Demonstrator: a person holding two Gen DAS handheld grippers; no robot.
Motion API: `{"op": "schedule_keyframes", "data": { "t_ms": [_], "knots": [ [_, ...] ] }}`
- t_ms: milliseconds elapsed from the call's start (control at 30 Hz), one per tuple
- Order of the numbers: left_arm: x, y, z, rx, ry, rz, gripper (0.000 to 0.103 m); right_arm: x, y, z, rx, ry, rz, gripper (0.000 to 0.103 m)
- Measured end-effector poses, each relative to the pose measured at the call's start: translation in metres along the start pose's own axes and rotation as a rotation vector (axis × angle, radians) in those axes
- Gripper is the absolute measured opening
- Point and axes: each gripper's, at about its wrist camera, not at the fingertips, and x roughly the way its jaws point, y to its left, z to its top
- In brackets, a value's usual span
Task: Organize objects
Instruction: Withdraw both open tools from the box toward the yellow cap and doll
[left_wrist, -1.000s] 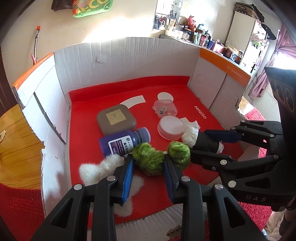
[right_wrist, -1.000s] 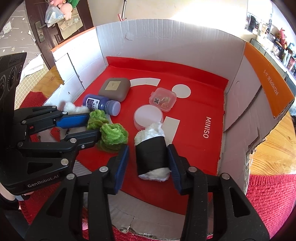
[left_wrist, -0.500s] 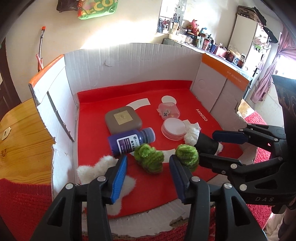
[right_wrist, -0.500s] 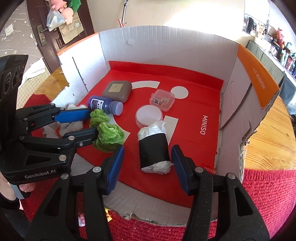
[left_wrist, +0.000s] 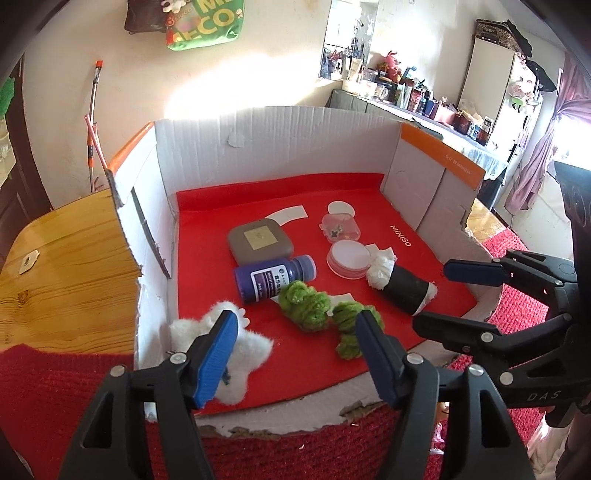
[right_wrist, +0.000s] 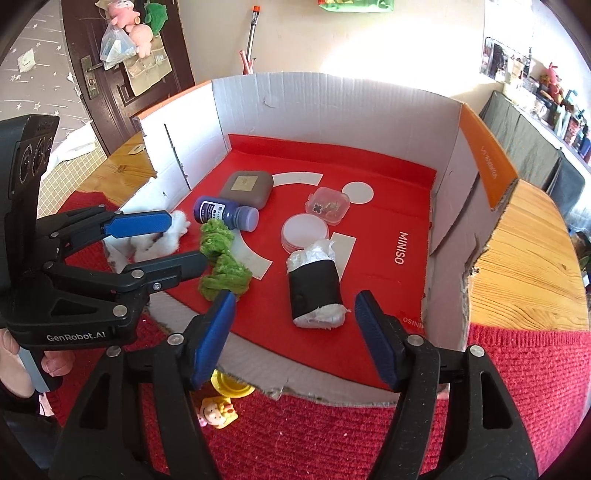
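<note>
— What have the fingers got?

— Nothing. My left gripper (left_wrist: 295, 343) is opening, with the green yarn (left_wrist: 317, 310) lying loose on the box's (left_wrist: 280, 147) red floor just past its fingers. My right gripper (right_wrist: 293, 325) is opening too; the black roll (right_wrist: 314, 284) lies free between its fingers, beside the white disc (right_wrist: 304, 230).

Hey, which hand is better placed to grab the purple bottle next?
Left. The left gripper, fingers opening and empty, sits nearer the bottle, beyond the green yarn. The right gripper faces the black roll instead.
</note>
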Motion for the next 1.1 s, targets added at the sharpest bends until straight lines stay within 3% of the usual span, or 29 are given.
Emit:
{"op": "schedule_keyframes", "data": {
  "t_ms": [733,1100],
  "knots": [
    [-0.037,-0.011,-0.019,-0.007,-0.055,0.003,0.091,-0.044,0.01,-0.023,-0.001,-0.084,-0.014,0.083],
    [-0.05,-0.027,-0.035,0.018,-0.062,-0.003,0.093,-0.055,0.011,-0.04,0.013,-0.09,-0.001,0.086]
  ]
}}
